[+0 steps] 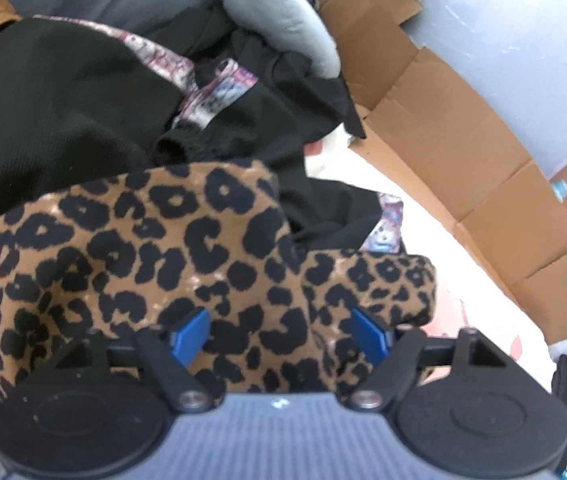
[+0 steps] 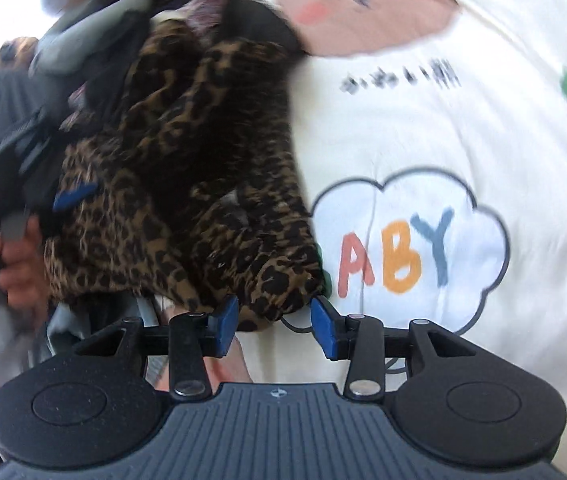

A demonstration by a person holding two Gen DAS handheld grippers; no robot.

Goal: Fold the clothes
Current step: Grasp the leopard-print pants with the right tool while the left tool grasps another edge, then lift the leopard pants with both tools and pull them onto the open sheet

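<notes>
A leopard-print garment (image 1: 143, 248) lies bunched on a cream printed sheet (image 2: 423, 128). My left gripper (image 1: 279, 334) stands wide over it, a hump of the leopard cloth between its blue pads (image 1: 189, 336); I see no pinch. In the right wrist view the same garment (image 2: 187, 168) runs up the left-middle of the blurred frame. Its lower corner sits between the pads of my right gripper (image 2: 276, 326), whose jaws stand apart, with a gap at the right pad (image 2: 325, 328). One blue pad of the left gripper (image 2: 73, 197) shows against the cloth's left edge.
A black garment with purple patterned trim (image 1: 63, 100) lies beyond the leopard one, a grey cloth (image 1: 279, 12) behind it. Flattened cardboard (image 1: 463, 140) lines the right side. A person's hand (image 2: 15, 264) holds the left gripper. The sheet bears a cloud print (image 2: 407, 248).
</notes>
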